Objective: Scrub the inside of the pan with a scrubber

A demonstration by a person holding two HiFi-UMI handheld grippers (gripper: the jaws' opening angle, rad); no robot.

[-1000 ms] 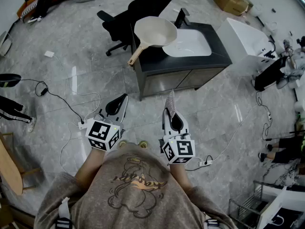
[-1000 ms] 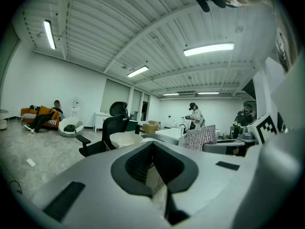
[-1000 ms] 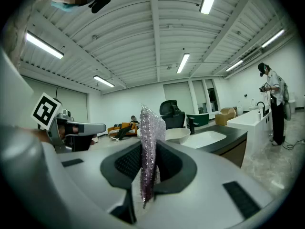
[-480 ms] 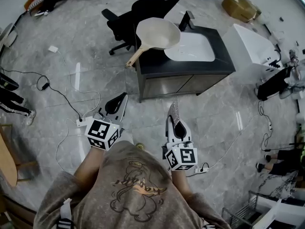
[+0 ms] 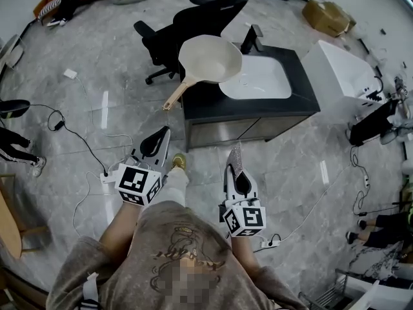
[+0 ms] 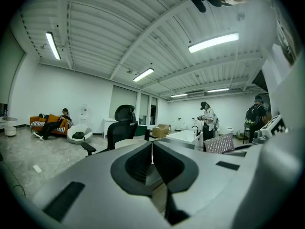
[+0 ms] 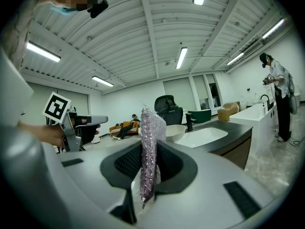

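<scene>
Black-and-white square markers (image 5: 132,178), blocky patterns rather than letters, cover the cube (image 5: 139,186) at the back of the left gripper (image 5: 162,136) and the matching one on the right. The left gripper is held out in front of the person's chest on a bare forearm (image 5: 119,221), pointing ahead and close to level, with its cube nearest the body. Its 2 jaws are pressed together with nothing between them. In the right gripper view, a hand (image 7: 45,133) wraps its handle just below the cube.

Ahead of the left gripper and off to its right, well apart from it, the cream pan (image 5: 210,58) sits upright on a dark counter (image 5: 213,95). The pan's wooden handle (image 5: 174,95) sticks out past the counter's edge toward that gripper's side. A black office chair (image 5: 187,18) stands beyond the pan. Just right of the pan, a white sink (image 5: 258,77) is set into the counter, with a black tap (image 5: 250,39) behind it.

The right gripper (image 5: 236,168) is held beside the left one, a gap apart, also pointing ahead at the counter. Its jaws are clamped on a sparkly silver-pink scrubber (image 7: 148,142), which stands on edge and rises above the jaw tips. The pan lies ahead and slightly left of this gripper, untouched. Further to its right stand a white tub (image 5: 342,70) and a cardboard box (image 5: 326,13) on the grey stone floor (image 5: 97,63).
</scene>
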